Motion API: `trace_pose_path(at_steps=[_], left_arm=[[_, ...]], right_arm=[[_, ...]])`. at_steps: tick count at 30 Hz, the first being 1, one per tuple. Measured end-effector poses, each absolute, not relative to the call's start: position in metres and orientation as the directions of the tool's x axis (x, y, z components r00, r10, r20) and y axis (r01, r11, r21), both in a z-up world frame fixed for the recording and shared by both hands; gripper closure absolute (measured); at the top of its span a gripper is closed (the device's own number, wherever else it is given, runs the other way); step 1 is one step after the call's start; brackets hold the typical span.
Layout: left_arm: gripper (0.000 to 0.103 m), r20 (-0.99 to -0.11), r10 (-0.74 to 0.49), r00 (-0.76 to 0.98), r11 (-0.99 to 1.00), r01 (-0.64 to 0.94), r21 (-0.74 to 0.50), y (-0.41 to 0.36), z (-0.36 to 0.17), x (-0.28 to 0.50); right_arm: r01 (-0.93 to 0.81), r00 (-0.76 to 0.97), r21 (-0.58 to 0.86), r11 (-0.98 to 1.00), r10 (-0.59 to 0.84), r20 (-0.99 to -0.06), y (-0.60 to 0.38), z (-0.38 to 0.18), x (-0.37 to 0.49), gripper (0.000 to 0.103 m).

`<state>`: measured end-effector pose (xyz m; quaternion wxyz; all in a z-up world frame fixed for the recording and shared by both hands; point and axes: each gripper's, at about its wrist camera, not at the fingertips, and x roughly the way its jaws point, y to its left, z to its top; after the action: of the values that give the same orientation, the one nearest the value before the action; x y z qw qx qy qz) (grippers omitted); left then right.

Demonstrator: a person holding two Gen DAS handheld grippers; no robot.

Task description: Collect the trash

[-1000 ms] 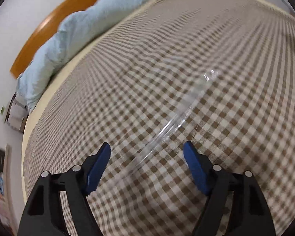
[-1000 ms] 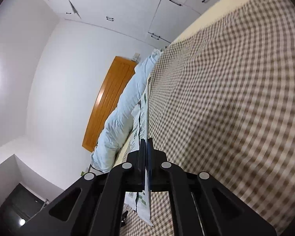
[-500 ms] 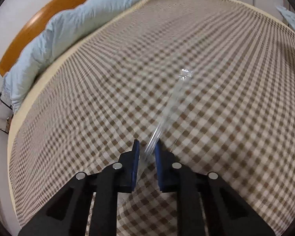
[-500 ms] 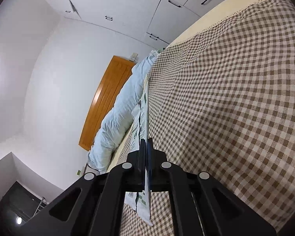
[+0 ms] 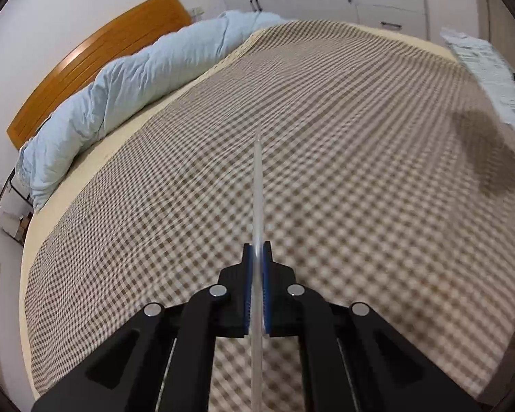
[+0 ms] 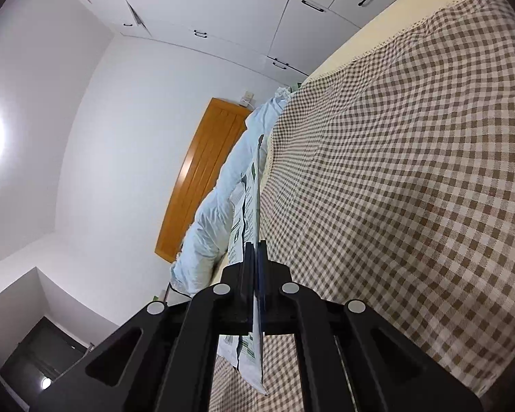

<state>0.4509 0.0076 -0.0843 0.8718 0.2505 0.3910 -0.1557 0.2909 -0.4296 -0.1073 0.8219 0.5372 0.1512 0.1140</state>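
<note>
Bed with brown-and-cream checked cover [image 5: 326, 158] fills both views. Pale blue duvet [image 5: 127, 82] bunched along its far left edge, against orange wooden headboard [image 5: 96, 55]; white wardrobe [image 6: 302, 17] beyond. Left gripper [image 5: 256, 250] clenched on clear plastic strip [image 5: 257, 185], strip edge-on, above cover. Right gripper [image 6: 255, 247] clamped on printed white wrapper [image 6: 245, 206], hanging below the jaws; same wrapper [image 5: 487, 72] at far right in left view.

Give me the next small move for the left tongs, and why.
Probably lift the left tongs straight up off the checked bedspread. They are shut on the clear plastic strip, which stands edge-on between the pads. The right tongs are shut on a printed wrapper, so both pieces seem ready to carry away.
</note>
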Motion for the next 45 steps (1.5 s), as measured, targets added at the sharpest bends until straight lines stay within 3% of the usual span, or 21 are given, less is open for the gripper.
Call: trace_pose_path(at_steps=[26, 45], left_arm=[[0.100, -0.714, -0.255, 0.653, 0.799, 0.558, 0.224, -0.049, -0.036, 0.268], [0.100, -0.641, -0.432, 0.635, 0.748, 0.649, 0.139, -0.072, -0.019, 0.160]], right_arm=[[-0.062, 0.920, 0.888, 0.455, 0.372, -0.126, -0.429, -0.067, 0.123, 0.101], [-0.041, 0.912, 0.875, 0.483, 0.376, -0.165, -0.426, -0.075, 0.043, 0.101]])
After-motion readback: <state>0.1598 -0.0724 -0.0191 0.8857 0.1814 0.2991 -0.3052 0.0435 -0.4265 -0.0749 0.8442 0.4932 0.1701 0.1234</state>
